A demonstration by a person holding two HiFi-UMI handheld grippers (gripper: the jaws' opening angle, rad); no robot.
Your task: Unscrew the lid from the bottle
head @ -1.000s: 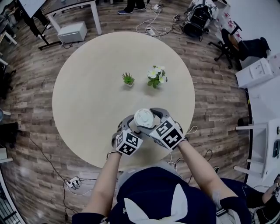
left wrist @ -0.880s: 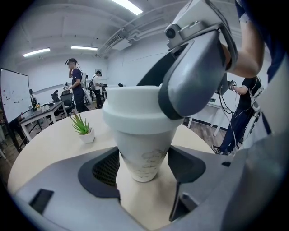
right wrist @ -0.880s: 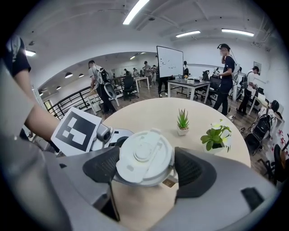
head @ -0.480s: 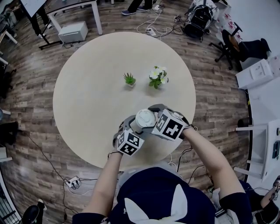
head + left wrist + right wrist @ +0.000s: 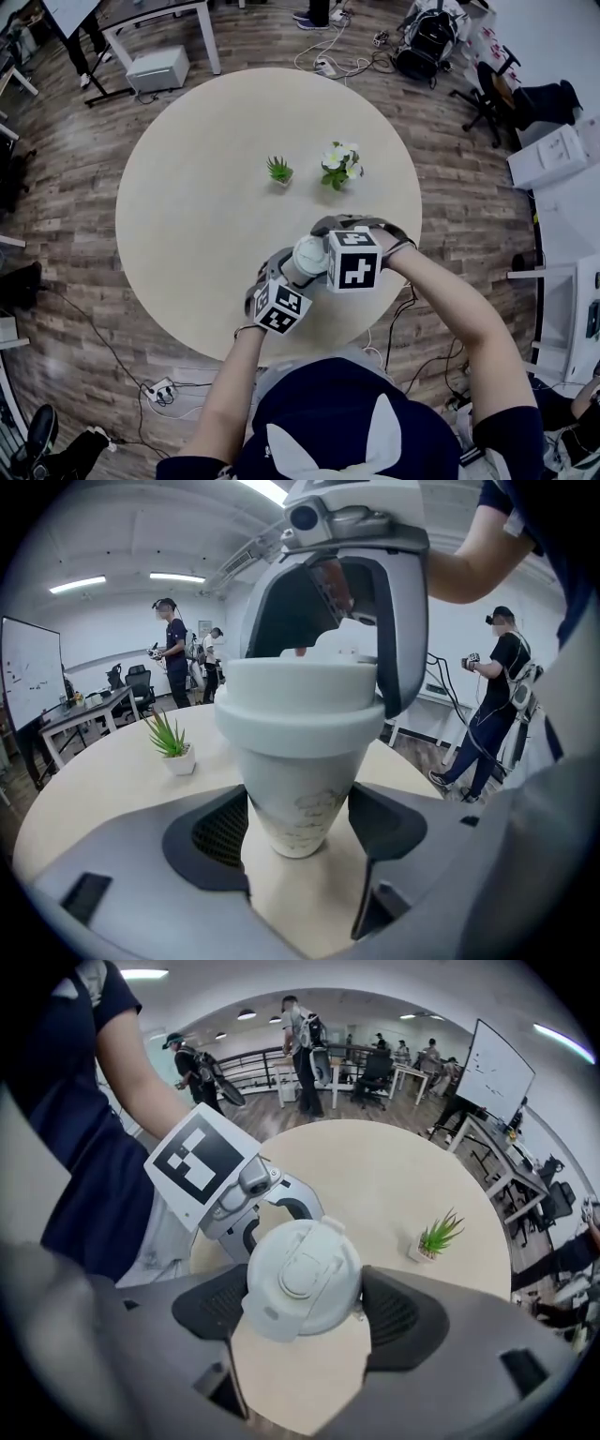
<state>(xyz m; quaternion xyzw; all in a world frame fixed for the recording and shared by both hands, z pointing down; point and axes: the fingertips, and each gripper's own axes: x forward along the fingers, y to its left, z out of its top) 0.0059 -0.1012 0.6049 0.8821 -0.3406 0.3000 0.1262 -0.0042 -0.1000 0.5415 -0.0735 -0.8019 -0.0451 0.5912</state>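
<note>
So, left gripper view first: the left gripper point(image 5: 300, 832) is pinching the bottle point(image 5: 298, 794) low on its tapered body, a pad pressed against each side. The bottle stands upright on the table point(image 5: 84, 780), right between the jaws. The lid point(image 5: 298, 705) is on it, sitting above the jaws. The right gripper comes down over the lid from above. A little plant point(image 5: 171, 744) sits off past the left jaw, well apart from it. A couple of people point(image 5: 172, 649) are standing around in the background.

Right gripper view: the right gripper point(image 5: 309, 1312) looks down on the lid, which sits square between its jaws. A pad is tight against each side, so it's clamped on the lid at a wide spread. Just beyond the lid you can see the left gripper's marker cube point(image 5: 202, 1166). The plant is out past the right jaw.

Head view: both grippers meet at the near edge of the round table, with the white lid between them. The plant and some flowers point(image 5: 337, 161) are well beyond the jaws, around the middle of the table.
</note>
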